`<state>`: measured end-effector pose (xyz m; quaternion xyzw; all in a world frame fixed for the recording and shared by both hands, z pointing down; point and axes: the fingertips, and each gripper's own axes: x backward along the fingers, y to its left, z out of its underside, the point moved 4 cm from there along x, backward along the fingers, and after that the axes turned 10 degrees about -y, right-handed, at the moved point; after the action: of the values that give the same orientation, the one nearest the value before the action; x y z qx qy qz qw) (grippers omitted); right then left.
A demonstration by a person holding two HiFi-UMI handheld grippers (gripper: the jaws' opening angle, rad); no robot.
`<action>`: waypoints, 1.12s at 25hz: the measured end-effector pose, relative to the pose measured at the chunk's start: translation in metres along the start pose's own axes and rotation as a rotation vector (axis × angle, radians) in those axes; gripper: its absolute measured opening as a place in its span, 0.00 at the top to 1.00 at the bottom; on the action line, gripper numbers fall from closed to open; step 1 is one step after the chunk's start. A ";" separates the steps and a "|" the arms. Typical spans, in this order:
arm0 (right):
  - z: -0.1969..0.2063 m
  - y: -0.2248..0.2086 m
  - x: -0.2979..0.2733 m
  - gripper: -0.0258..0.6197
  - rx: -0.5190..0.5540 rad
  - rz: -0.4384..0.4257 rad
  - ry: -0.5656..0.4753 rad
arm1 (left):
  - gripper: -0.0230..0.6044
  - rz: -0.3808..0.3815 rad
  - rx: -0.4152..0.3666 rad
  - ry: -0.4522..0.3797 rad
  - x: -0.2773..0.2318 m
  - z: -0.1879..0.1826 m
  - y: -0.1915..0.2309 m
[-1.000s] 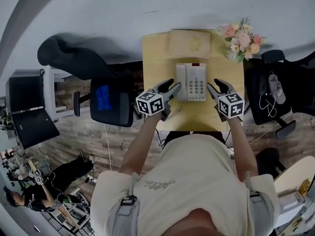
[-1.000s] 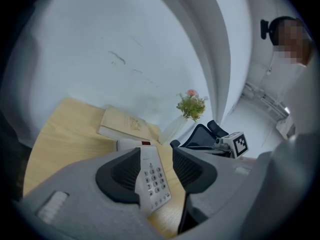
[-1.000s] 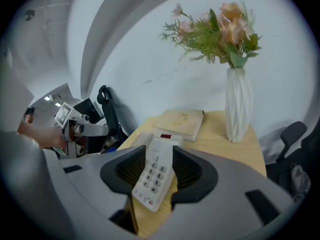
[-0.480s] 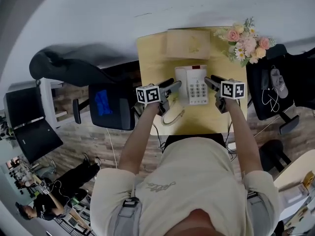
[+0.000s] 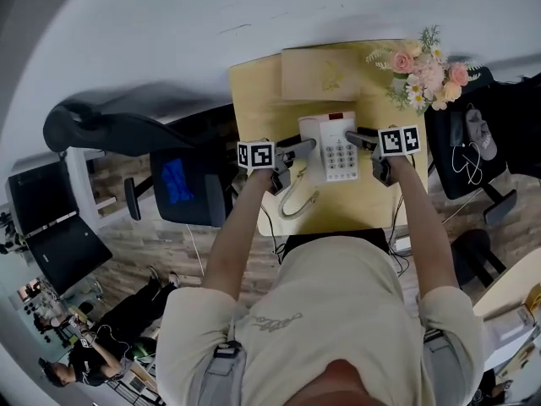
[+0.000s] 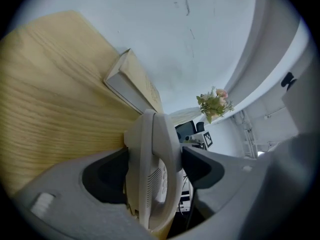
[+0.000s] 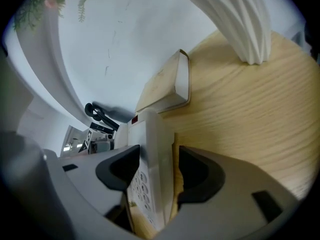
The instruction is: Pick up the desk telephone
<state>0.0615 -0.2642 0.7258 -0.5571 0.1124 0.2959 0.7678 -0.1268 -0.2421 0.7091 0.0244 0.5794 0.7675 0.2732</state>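
A white wall [image 5: 169, 24] backs the scene, with office chairs [image 5: 182, 180] on the wood floor to either side. Against it stands the small pale wooden desk [image 5: 254, 100]. At its far edge lie a closed book [image 5: 319, 73] and a white vase of flowers [image 5: 423, 66]. The desk telephone [image 5: 330, 146] lies flat in the middle of the desk, keypad up and handset on its left. Its coiled cord [image 5: 296, 201] loops toward the near edge.

We read this as the moment of grip or release on the telephone's two long sides; which one, we cannot settle. To lift it well, we would close both sides at once and evenly. We would bite on the body rather than the handset alone (it may only be resting in its cradle). Then we would raise both hands level, so that nothing tips and the cord trails free.

The left gripper [image 6: 154, 165] straddles the handset edge and the right gripper [image 7: 159, 170] straddles the keypad edge. Both pairs of jaws have just been opening and now stand wide apart. The left fingers [image 6: 200, 166] sit just beside the handset without visibly pressing. A strip of desk shows between the telephone and one of the right fingers [image 7: 197, 171].
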 end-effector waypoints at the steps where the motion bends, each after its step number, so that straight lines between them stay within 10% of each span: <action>1: 0.001 0.000 -0.003 0.61 -0.016 -0.021 0.015 | 0.44 0.015 0.016 0.009 -0.001 0.000 0.002; 21: 0.006 0.004 -0.022 0.58 0.009 -0.130 0.137 | 0.36 0.151 0.088 0.125 -0.015 0.004 0.009; 28: 0.005 0.028 -0.011 0.57 0.140 -0.153 0.104 | 0.36 0.171 -0.061 0.083 0.001 0.007 -0.012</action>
<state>0.0358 -0.2571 0.7107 -0.5235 0.1297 0.1987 0.8183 -0.1207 -0.2337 0.7004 0.0337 0.5624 0.8056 0.1833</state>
